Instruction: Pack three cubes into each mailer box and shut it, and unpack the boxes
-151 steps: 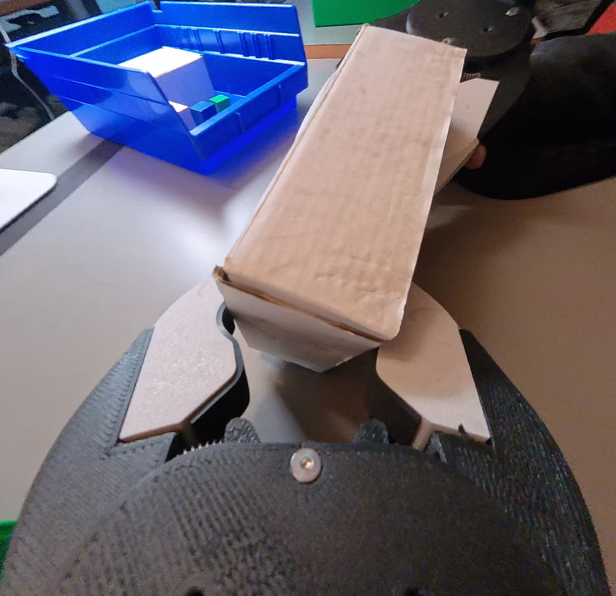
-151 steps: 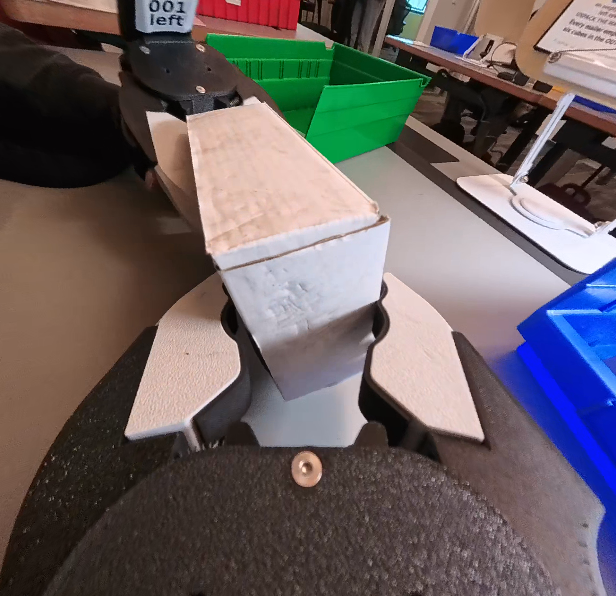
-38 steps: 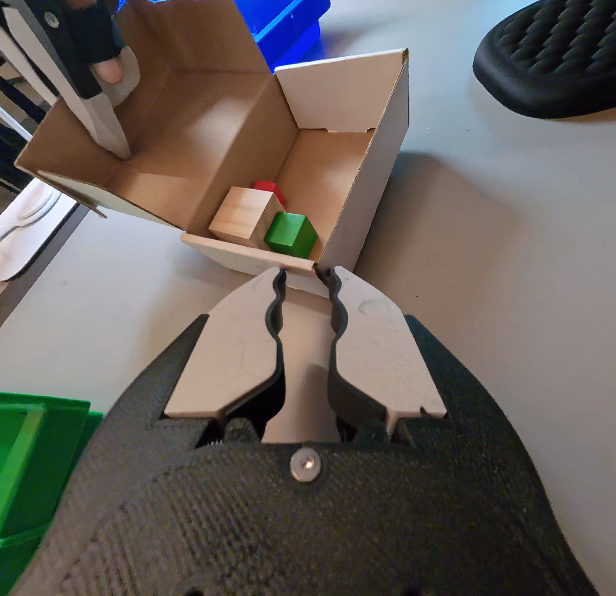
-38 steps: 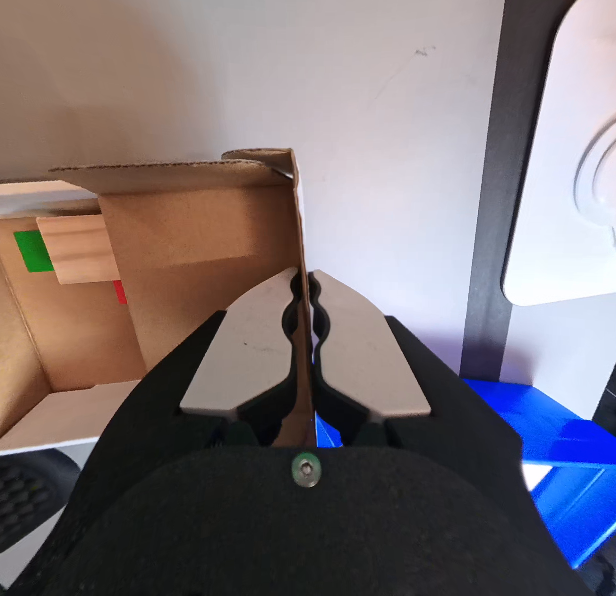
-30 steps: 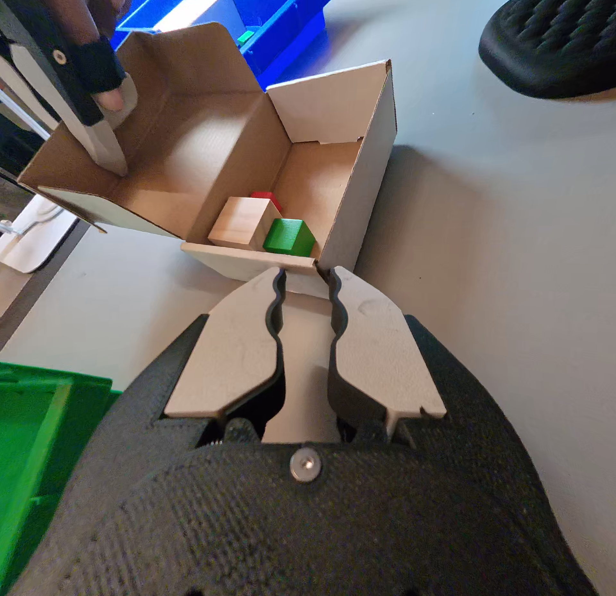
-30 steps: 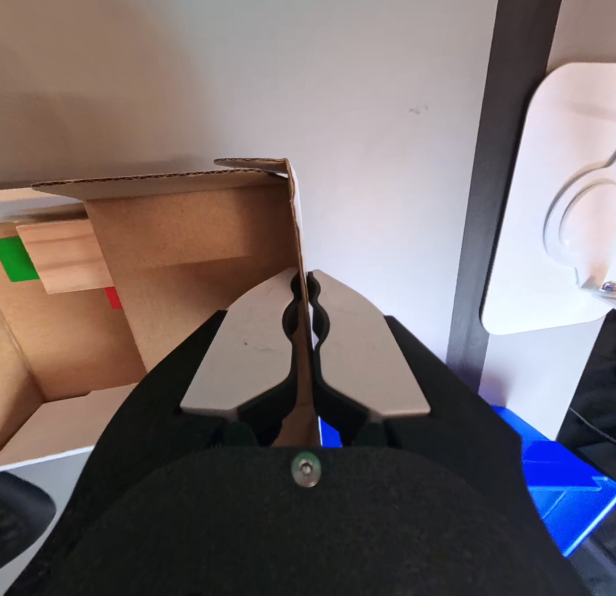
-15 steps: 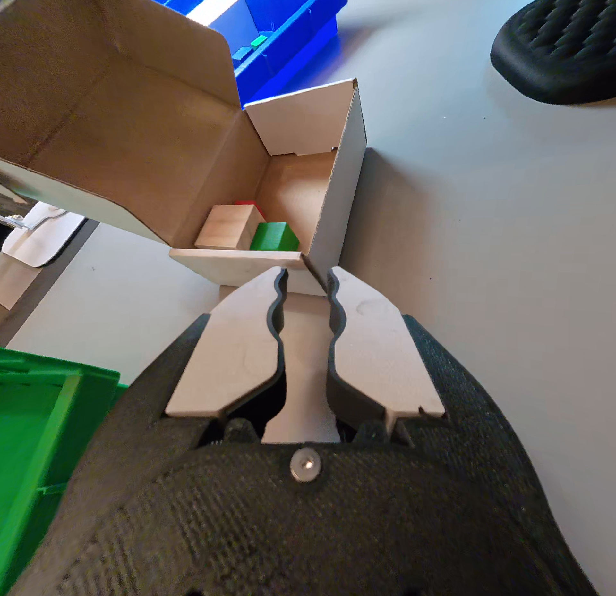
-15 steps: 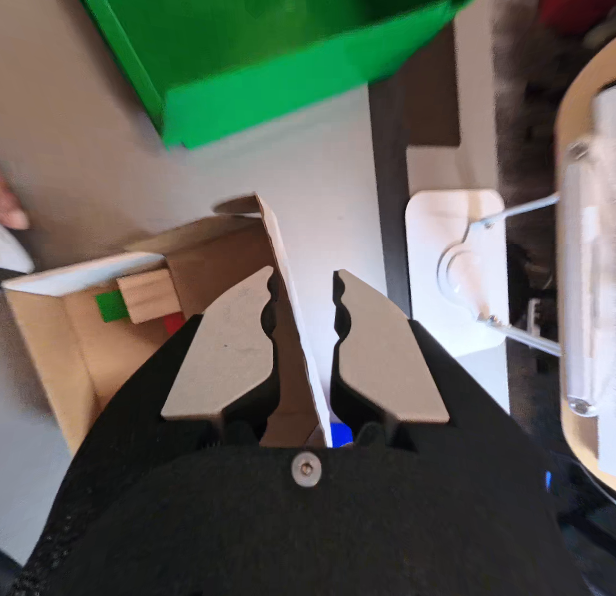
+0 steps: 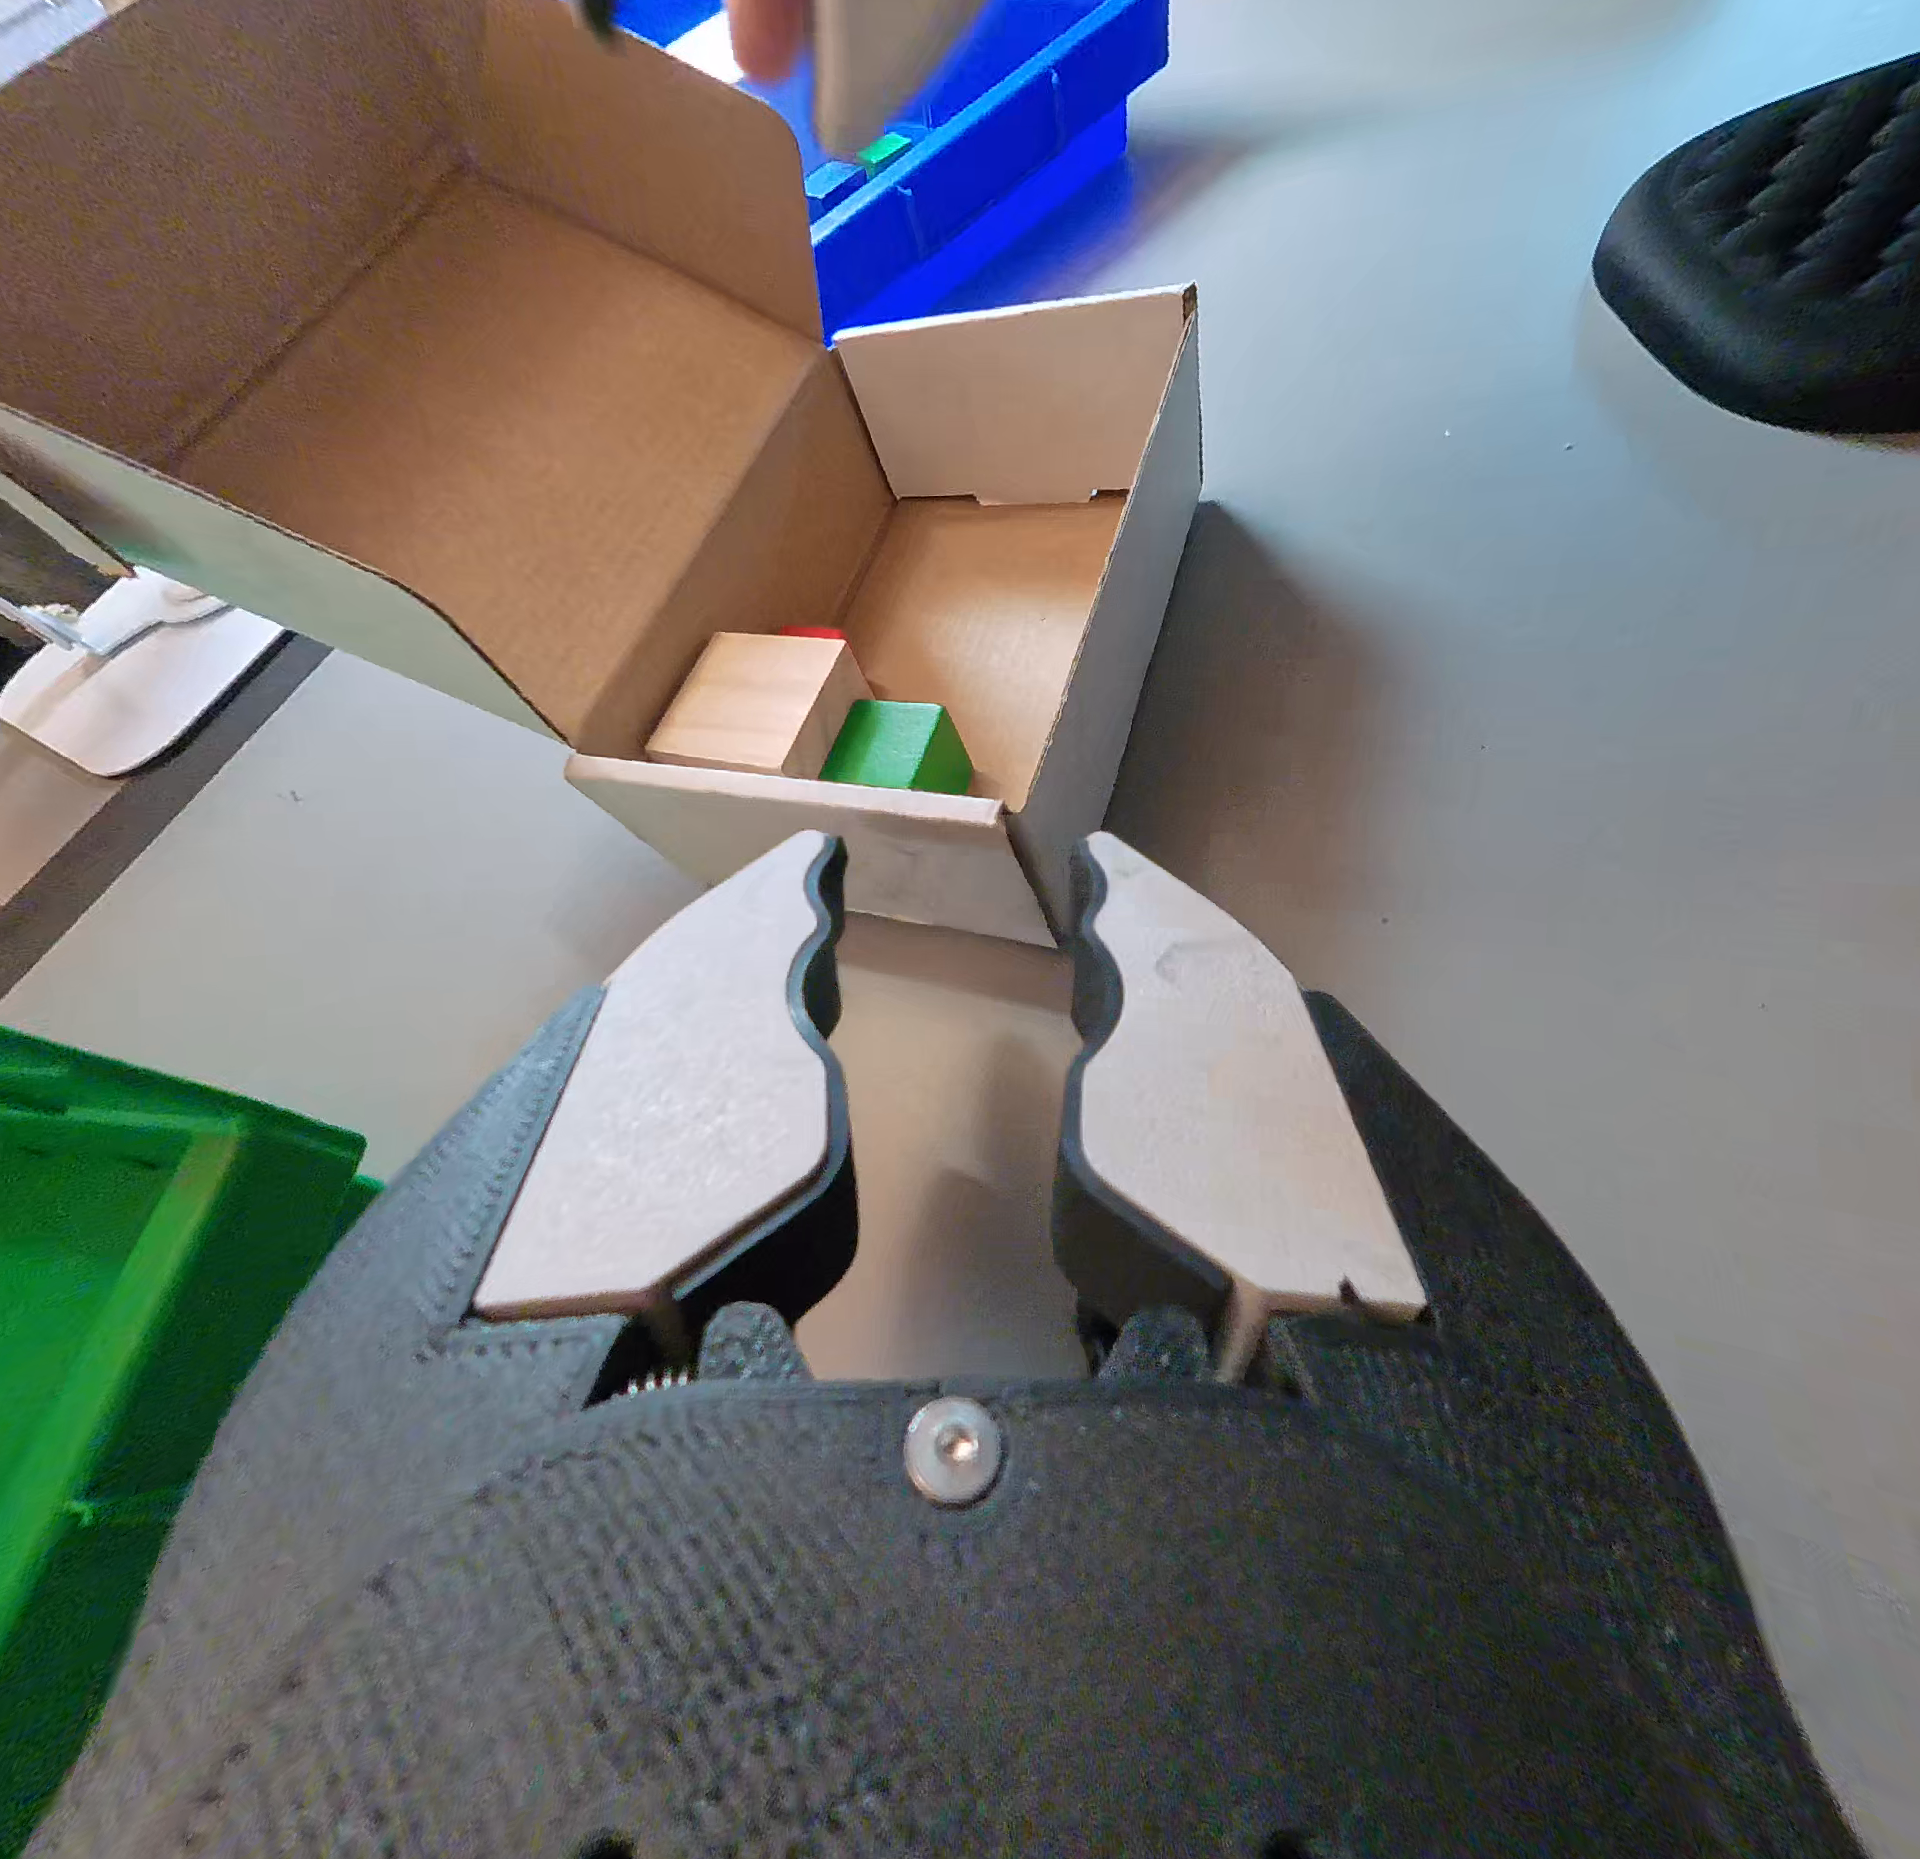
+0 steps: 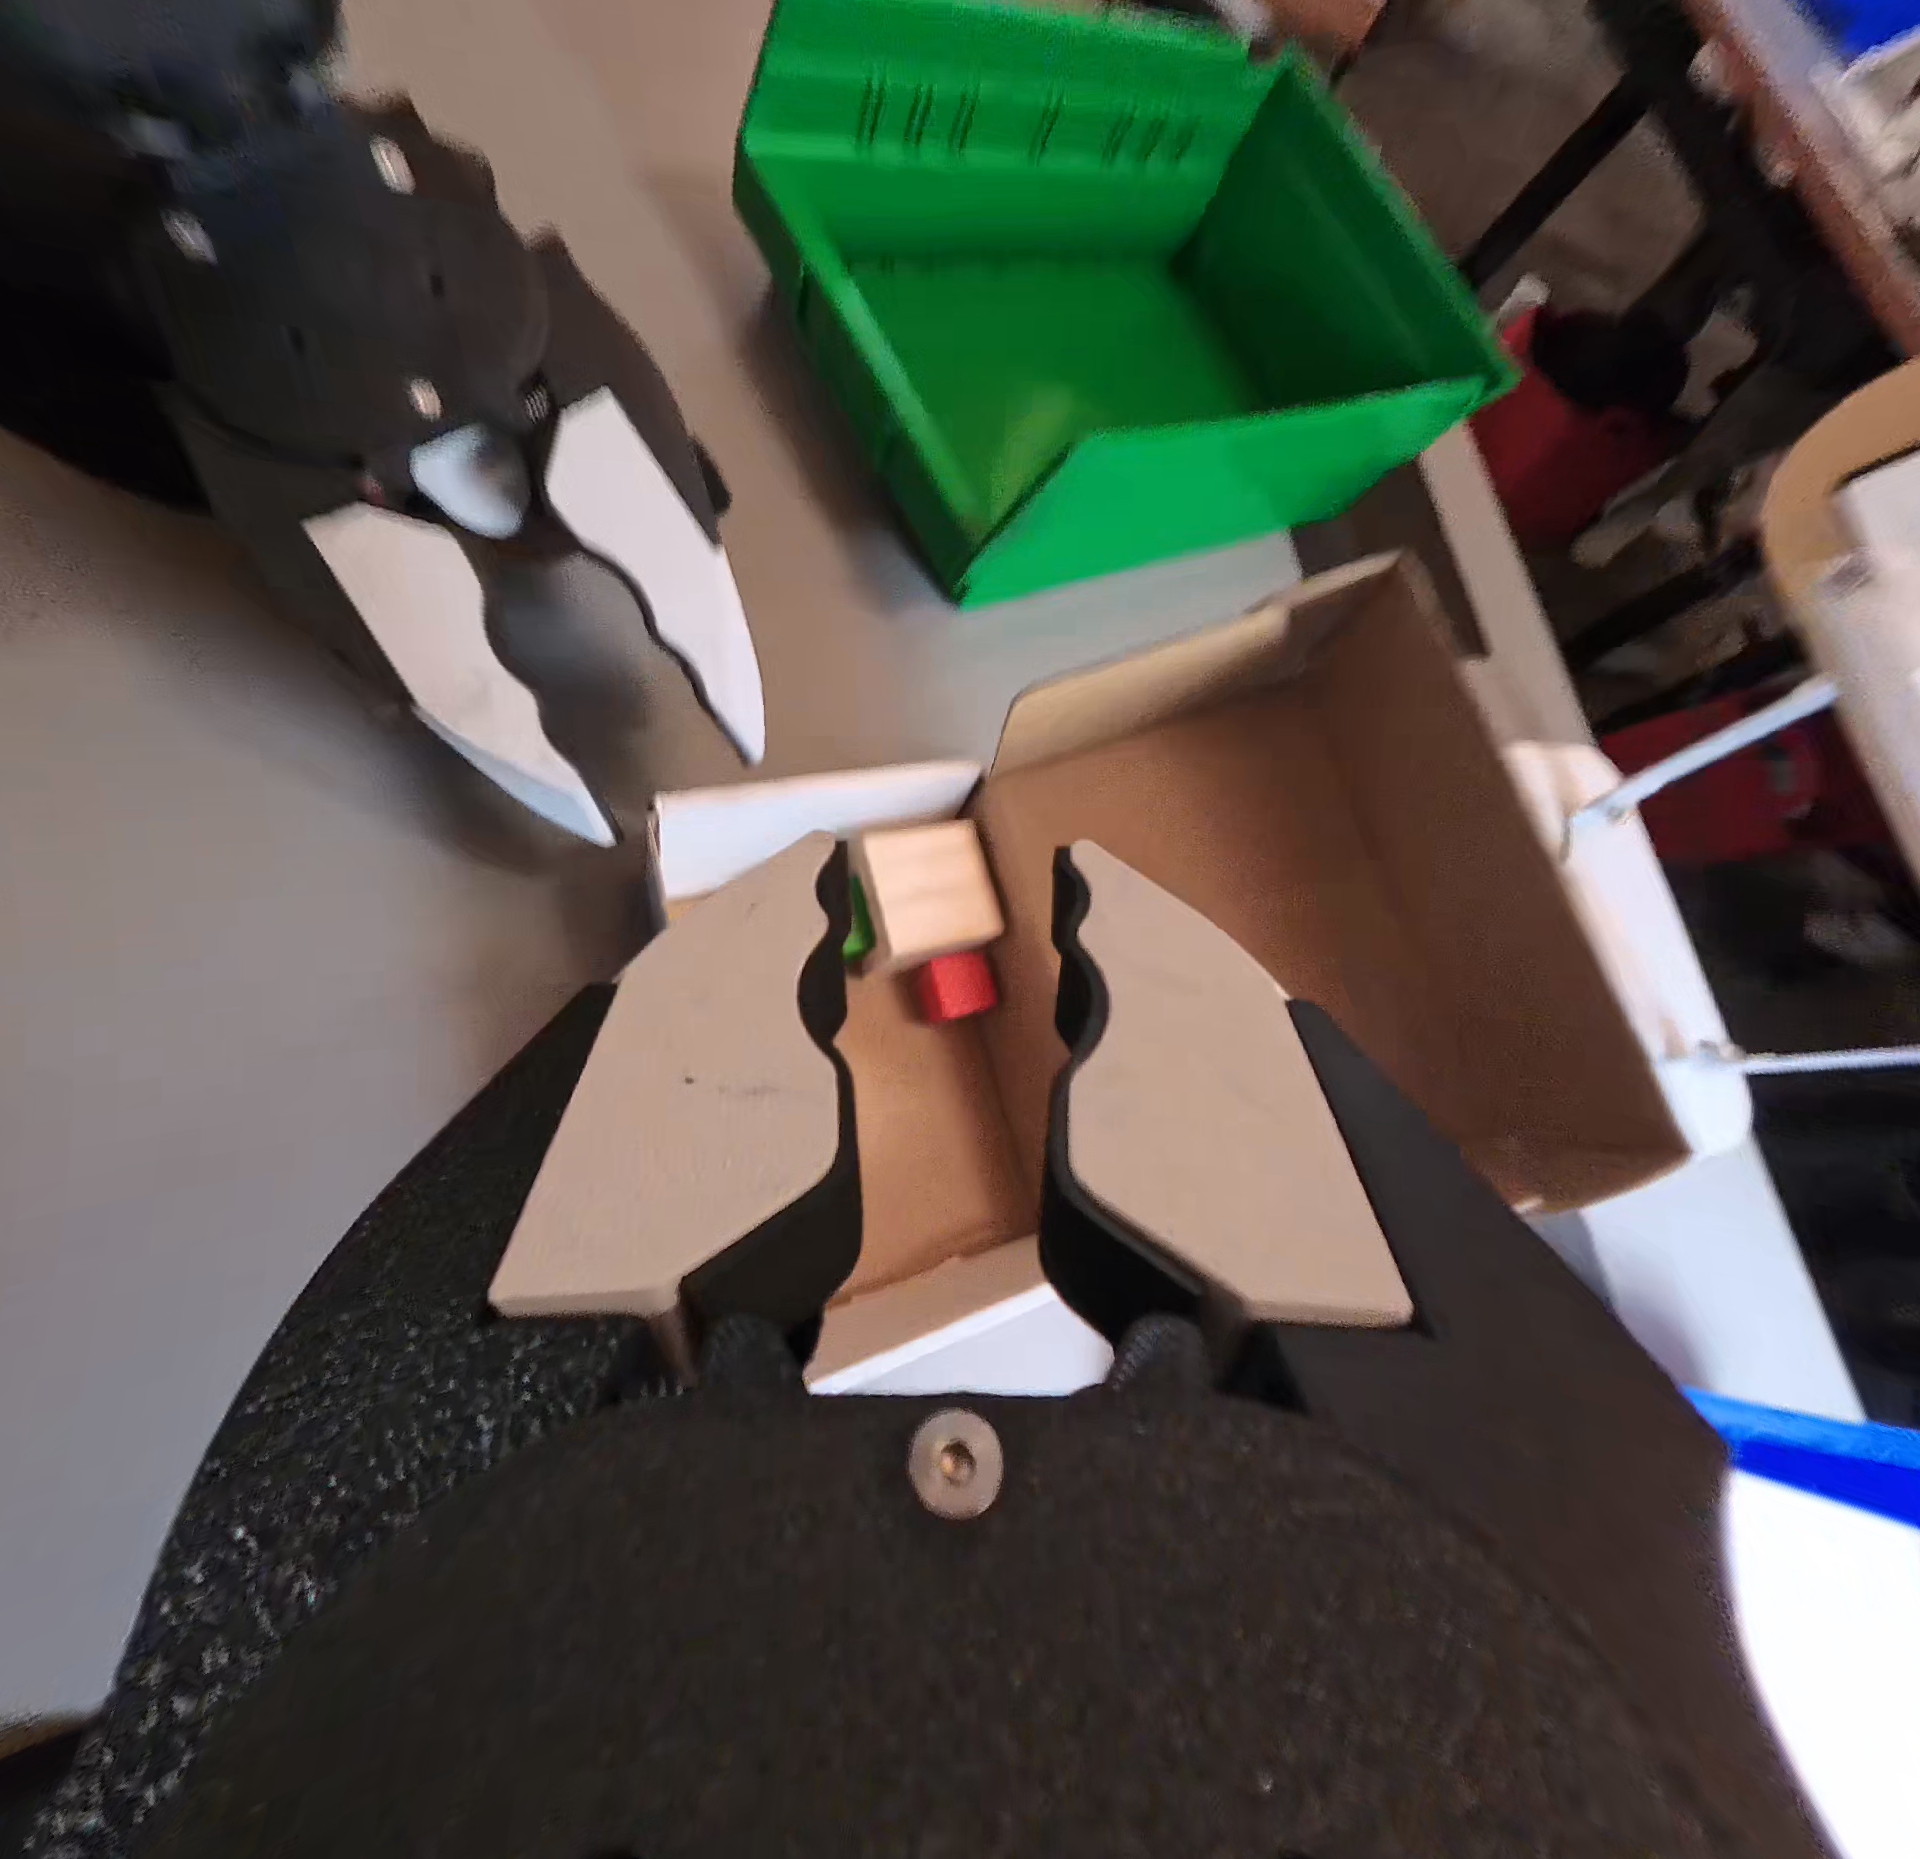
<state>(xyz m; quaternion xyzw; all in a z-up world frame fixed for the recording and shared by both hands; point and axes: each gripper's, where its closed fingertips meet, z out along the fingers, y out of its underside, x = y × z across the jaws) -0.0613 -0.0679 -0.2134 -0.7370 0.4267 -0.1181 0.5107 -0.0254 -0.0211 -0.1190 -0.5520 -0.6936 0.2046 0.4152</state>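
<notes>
Now open mailer box [image 10: 1299, 874] with cubes below parted, empty right gripper [image 10: 945, 864]; left gripper [image 9: 951, 853] parted beside it.

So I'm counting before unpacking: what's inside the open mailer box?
The mailer box holds three cubes: a natural wood cube, a green cube and a red cube. In the left wrist view the wood cube hides nearly all of the red one.

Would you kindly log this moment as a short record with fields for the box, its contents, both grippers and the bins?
box: open brown cardboard mailer box, lid flap up, on grey table
contents: plain wooden cube, green cube, red cube
left gripper: open, just outside the box's near corner
right gripper: open, above the cubes
bins: green plastic bin, nothing visible inside; blue plastic bin
</notes>
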